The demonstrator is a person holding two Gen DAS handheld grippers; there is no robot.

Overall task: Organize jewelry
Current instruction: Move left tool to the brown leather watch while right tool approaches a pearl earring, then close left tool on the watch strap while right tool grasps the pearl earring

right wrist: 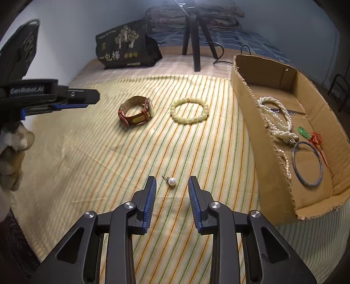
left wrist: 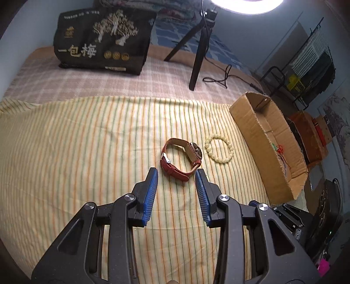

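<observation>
Just ahead of right gripper (right wrist: 172, 182): pearl earring (right wrist: 172, 181).

A pale blue wall (left wrist: 32, 32) backs a bed covered by a striped sheet (left wrist: 87, 142) over a checked blanket (left wrist: 109, 80), with a dark bag (left wrist: 102, 39), a tripod (left wrist: 196, 54) under a bright lamp (left wrist: 247, 4), and a black rack (left wrist: 310, 65) beside it.

My right gripper (right wrist: 172, 181) hangs over the striped yellow cloth (right wrist: 91, 157), its blue-padded jaws parted with the small white pearl stud earring (right wrist: 172, 181) lying loose between the tips. At eleven o'clock sits the brown leather-strap watch (right wrist: 136, 113), at twelve the pale green beaded bracelet (right wrist: 189, 111). At two o'clock the open cardboard box (right wrist: 247, 102) holds a white pearl necklace (right wrist: 276, 119) and a blue-grey metal bangle (right wrist: 307, 163). My left gripper (right wrist: 87, 97) shows at ten o'clock.
</observation>
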